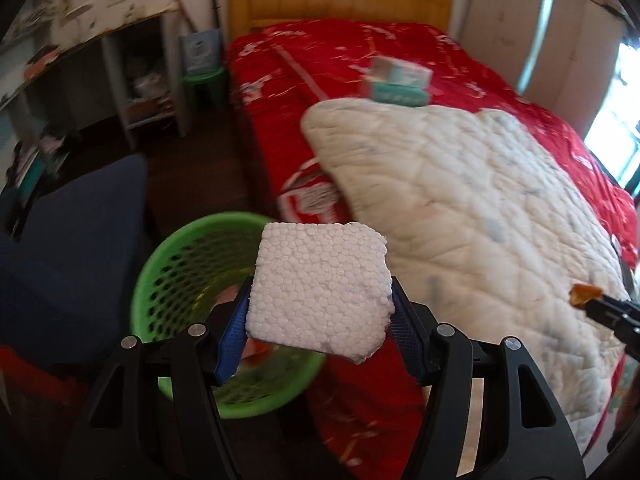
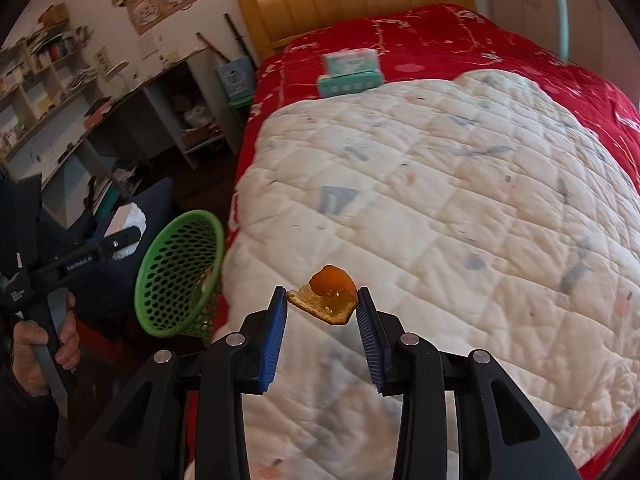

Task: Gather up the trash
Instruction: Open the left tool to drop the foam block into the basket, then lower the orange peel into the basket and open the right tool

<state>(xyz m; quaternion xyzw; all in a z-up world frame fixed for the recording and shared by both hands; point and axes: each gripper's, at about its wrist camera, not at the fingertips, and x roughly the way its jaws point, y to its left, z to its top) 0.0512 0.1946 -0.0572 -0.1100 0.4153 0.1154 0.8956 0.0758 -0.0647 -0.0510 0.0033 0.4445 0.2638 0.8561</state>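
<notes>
White beaded foam block (image 1: 320, 286) clamped at lower centre, orange peel scrap (image 2: 326, 300) pinched at lower centre, green mesh basket (image 1: 160, 276) lower left

The foam block (image 1: 320, 288) is white with a pebbled bead texture. The orange peel (image 2: 326, 296) is deep orange outside and pale tan on its inner face. Both grippers have black arms and blue ribbed pads (image 2: 274, 336). The basket (image 1: 188, 280) is bright green with a perforated mesh wall. The bedspread (image 2: 440, 40) is red with white markings, and the quilt (image 2: 440, 200) is cream, stitched in diamonds, with faint blue-grey and pink flecks. The headboard (image 2: 352, 4) is mustard yellow. The boxes (image 2: 350, 72), blurred, look teal and white.
</notes>
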